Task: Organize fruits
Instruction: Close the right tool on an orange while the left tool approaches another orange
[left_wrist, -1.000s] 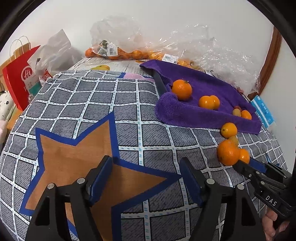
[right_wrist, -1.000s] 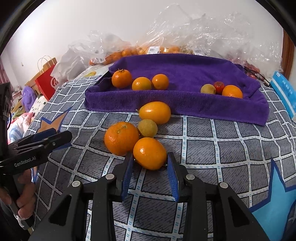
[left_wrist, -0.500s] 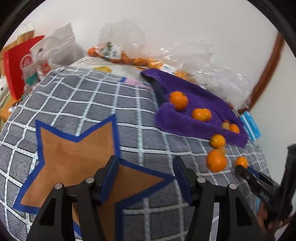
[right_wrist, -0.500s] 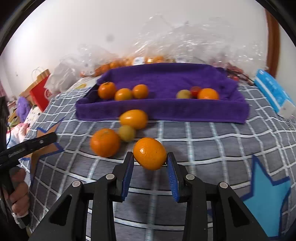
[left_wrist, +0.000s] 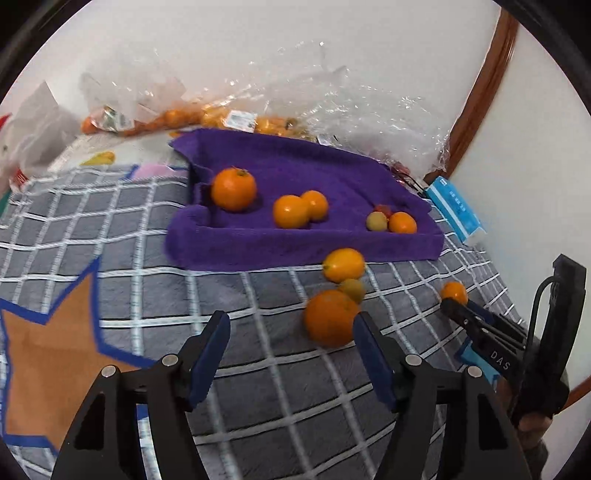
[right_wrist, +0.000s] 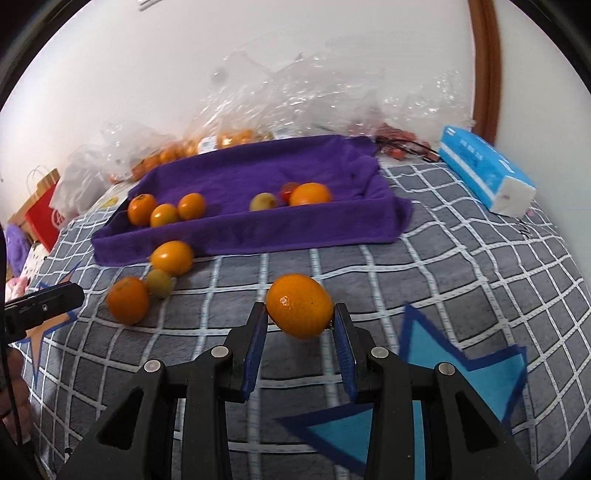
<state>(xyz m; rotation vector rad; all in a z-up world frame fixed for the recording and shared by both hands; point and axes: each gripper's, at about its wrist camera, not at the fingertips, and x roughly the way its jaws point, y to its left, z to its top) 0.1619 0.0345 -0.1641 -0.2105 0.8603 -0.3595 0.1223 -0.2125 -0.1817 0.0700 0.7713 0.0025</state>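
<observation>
Bed with grey checked blanket (right_wrist: 461, 258): purple towel-lined tray (right_wrist: 258, 229), three loose fruits (right_wrist: 171, 256), blue tissue pack (right_wrist: 484, 170), plastic bags of oranges (left_wrist: 236, 118).

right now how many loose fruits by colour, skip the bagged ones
orange: 7, with 4 on the purple towel, 2 on the blanket, 1 in the right gripper
yellow-green: 2
red: 1
total: 10

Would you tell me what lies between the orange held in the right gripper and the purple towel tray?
Only bare checked blanket lies between the held orange and the purple towel tray, as the right wrist view shows.
</observation>
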